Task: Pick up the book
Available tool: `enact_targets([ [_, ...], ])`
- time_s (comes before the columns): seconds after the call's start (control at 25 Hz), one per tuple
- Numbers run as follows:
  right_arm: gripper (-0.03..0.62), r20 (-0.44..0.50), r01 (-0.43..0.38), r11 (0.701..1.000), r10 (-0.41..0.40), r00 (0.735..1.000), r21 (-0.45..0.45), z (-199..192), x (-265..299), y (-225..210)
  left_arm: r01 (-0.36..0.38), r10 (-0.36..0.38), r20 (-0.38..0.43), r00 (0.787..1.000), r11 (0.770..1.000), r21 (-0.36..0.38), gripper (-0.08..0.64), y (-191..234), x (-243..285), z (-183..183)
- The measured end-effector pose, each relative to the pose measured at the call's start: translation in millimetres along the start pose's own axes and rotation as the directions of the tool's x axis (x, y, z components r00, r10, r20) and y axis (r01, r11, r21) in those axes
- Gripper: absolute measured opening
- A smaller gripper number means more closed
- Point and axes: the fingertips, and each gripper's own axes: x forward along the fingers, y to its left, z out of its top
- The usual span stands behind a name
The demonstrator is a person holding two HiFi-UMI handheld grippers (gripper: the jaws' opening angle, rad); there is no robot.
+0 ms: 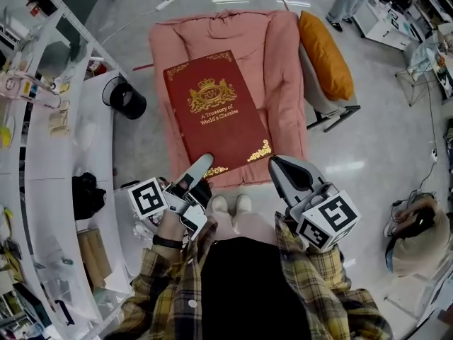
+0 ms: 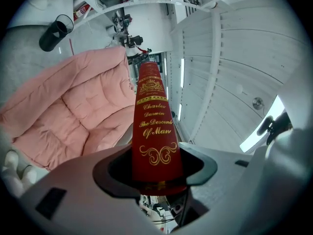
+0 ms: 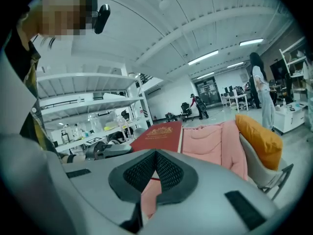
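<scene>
White shelving (image 1: 35, 190) along the left edge of the head view; chair (image 1: 331, 113) draped with a pink quilted pad (image 1: 283, 62); red book (image 1: 216, 112), gilt crest on its cover, lying face up over that pad, spine toward the shelving; orange cushion (image 1: 324, 54) propped along the chair's right side; left gripper (image 1: 199, 167), which I see clenched across the foot of the book's spine, the gilt lettering standing between its jaws in the left gripper view; right gripper (image 1: 282, 166), pads drawn together on nothing, just beside the book's near right corner, and I cannot tell whether it touches; black bin (image 1: 127, 99) on the floor between shelving and chair
</scene>
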Motion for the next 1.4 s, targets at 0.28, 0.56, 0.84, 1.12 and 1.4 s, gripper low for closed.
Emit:
enact_targets([
  [0.28, 0.015, 0.006, 0.005, 1.0, -0.005, 1.0, -0.012, 5, -5, -6, 0.045, -0.048, 0.046, 0.998, 0.997, 0.067, 0.245, -40, -1, 13],
  [0.56, 0.015, 0.007, -0.008, 1.0, 0.008, 1.0, -0.007, 6, 1, -5, 0.062, -0.068, 0.075, 0.995, 0.995, 0.078, 0.245, -68, -11, 13],
  [0.84, 0.015, -0.004, -0.019, 1.0, 0.019, 1.0, -0.021, 2, 12, 2, 0.053, -0.057, 0.067, 0.996, 0.997, 0.059, 0.245, -65, -19, 10],
  [1.12, 0.014, -0.016, -0.015, 1.0, 0.015, 1.0, -0.02, -3, 13, 6, 0.044, -0.047, 0.074, 0.996, 0.998, 0.041, 0.245, -60, -24, 10],
  [1.4, 0.014, -0.036, -0.015, 1.0, 0.014, 0.999, -0.019, -5, 10, 8, 0.036, -0.038, 0.077, 0.996, 0.999, 0.027, 0.245, -59, -25, 11],
])
